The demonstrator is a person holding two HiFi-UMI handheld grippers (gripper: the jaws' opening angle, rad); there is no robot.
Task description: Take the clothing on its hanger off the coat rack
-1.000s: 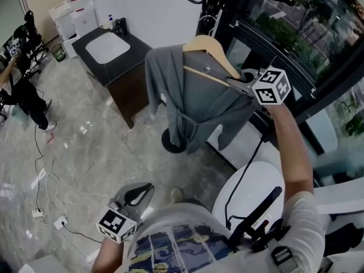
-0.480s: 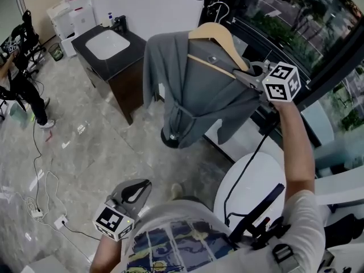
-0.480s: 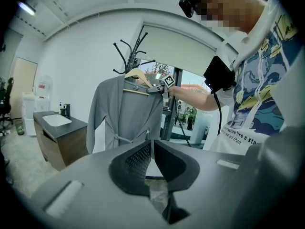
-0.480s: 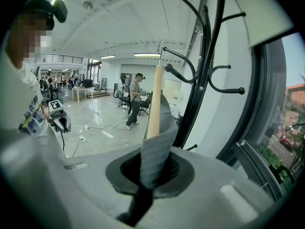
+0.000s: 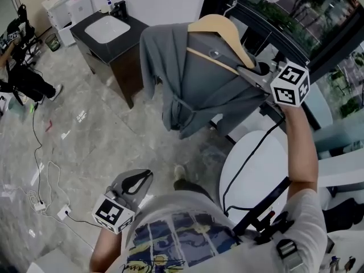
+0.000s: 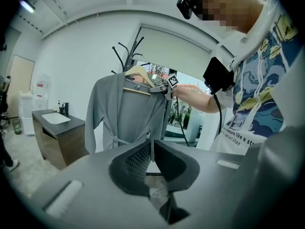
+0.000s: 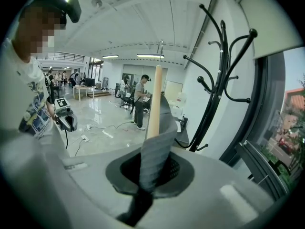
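A grey robe (image 5: 199,90) hangs on a wooden hanger (image 5: 219,27) with a metal hook. My right gripper (image 5: 245,73) is shut on the hanger's right shoulder, pinching wood and grey cloth together. In the right gripper view the hanger (image 7: 155,99) and the cloth (image 7: 157,151) rise from between the jaws. The black coat rack (image 7: 219,66) stands apart to their right. My left gripper (image 5: 135,185) hangs low by the person's hip, shut and empty. From the left gripper view the robe (image 6: 124,113) hangs in front of the rack (image 6: 125,56).
A dark cabinet with a white sink (image 5: 111,30) stands left of the robe. A white round seat (image 5: 250,175) sits below my right arm. Dark window frames (image 5: 318,50) run along the right. Cables and a power strip (image 5: 40,205) lie on the floor.
My right gripper has carried the hanger and robe rightwards and nearer to the person. The rack's hooks have left the top of the head view. The left gripper has hardly moved.
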